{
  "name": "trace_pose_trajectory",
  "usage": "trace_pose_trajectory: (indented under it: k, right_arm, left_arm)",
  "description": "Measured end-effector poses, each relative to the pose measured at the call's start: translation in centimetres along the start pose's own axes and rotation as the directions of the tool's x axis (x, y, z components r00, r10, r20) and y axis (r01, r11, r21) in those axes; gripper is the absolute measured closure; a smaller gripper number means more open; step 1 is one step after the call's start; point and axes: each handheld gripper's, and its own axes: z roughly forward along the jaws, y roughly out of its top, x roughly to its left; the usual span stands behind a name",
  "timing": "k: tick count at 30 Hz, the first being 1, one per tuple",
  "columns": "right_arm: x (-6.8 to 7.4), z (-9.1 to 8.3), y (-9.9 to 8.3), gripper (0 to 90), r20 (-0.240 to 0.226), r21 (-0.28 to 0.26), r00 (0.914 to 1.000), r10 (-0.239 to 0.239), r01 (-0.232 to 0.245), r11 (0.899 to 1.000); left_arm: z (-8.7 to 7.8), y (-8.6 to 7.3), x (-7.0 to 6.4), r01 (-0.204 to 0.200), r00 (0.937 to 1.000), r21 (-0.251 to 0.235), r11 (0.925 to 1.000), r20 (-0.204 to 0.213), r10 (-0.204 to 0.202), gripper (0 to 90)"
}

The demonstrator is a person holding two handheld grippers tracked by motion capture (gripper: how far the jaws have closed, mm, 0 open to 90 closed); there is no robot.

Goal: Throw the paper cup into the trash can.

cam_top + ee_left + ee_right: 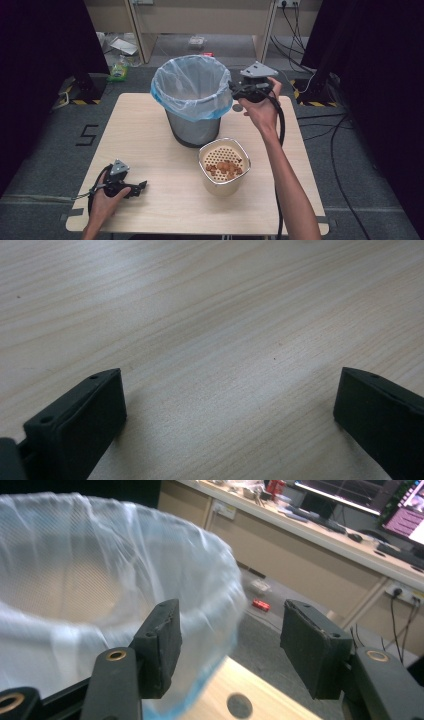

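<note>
**Blue-lined bin, right gripper at its rim**

Pale wood counter (150,145) carries a grey waste bin (192,97) lined with a blue plastic bag, and nearer the person a cream perforated container (224,166) holding brown bits. The right gripper (234,90) hovers just beside the bin's rim, jaws wide and empty. The left gripper (141,187) rests low at the counter's near-left corner, jaws also wide, holding nothing.
</note>
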Motion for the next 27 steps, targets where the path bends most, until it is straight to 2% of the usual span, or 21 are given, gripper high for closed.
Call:
trace_pose_trajectory:
  k: [2,3,6,7,8,9,13,14,16,17,24,27]
  right_arm:
    - [-0.3,-0.3,-0.5,41.2,0.000,0.003,1.0000,0.006,-0.006,1.000]
    - [-0.8,-0.9,-1.6,40.9,0.004,0.005,0.9999,0.016,-0.016,1.000]
    - [-1.2,-1.6,-2.9,40.5,0.007,0.008,0.9996,0.028,-0.028,1.000]
    - [-1.2,-1.6,-2.9,40.5,0.007,0.008,0.9996,0.028,-0.028,1.000]
    - [-1.3,-2.2,-4.0,40.0,0.009,0.017,0.9995,0.031,-0.031,0.999]
    - [-1.4,-2.4,-4.5,39.6,0.011,0.018,0.9995,0.030,-0.030,0.999]
    - [-1.3,-3.1,-6.2,39.0,0.014,0.038,0.9994,0.031,-0.032,0.999]
    - [-1.2,-3.5,-7.7,39.0,0.012,0.056,0.9993,0.035,-0.035,0.998]
    - [-1.1,-3.7,-8.2,38.9,0.013,0.061,0.9993,0.035,-0.036,0.997]
    - [-1.1,-4.0,-9.6,38.9,0.017,0.072,0.9987,0.048,-0.050,0.996]
    - [-1.1,-4.8,-13.7,38.7,0.030,0.103,0.9952,0.094,-0.096,0.990]
    - [-0.7,-5.1,-15.3,38.4,0.039,0.122,0.9944,0.098,-0.102,0.987]
  left_arm:
    - [0.0,0.0,0.0,0.000,1.0000,-0.001,1.0000,0.000,0.000,0.0]
    - [0.0,0.0,0.0,0.002,1.0000,-0.001,1.0000,0.000,-0.002,0.0]
    - [0.0,0.0,0.0,0.001,1.0000,0.000,1.0000,0.000,-0.001,0.0]
    - [0.0,0.0,0.0,0.001,1.0000,0.000,1.0000,0.000,-0.001,0.0]
    - [0.0,0.0,0.0,-0.001,1.0000,0.001,1.0000,0.000,0.001,0.0]
    - [0.0,0.0,0.0,0.000,1.0000,0.001,1.0000,0.000,0.000,0.0]
    - [0.0,0.0,0.0,0.000,1.0000,0.001,1.0000,0.000,0.000,0.0]
    - [0.0,0.0,0.0,-0.001,1.0000,0.001,1.0000,0.000,0.001,0.0]
    - [0.0,0.0,0.0,0.000,1.0000,0.001,1.0000,0.000,0.000,0.0]
    - [0.0,0.0,0.0,-0.001,1.0000,0.001,1.0000,0.000,0.001,0.0]
    - [0.0,0.0,0.0,0.000,1.0000,0.001,1.0000,0.000,0.000,0.0]
    - [0.0,0.0,0.0,-0.001,1.0000,0.001,1.0000,0.000,0.001,0.0]
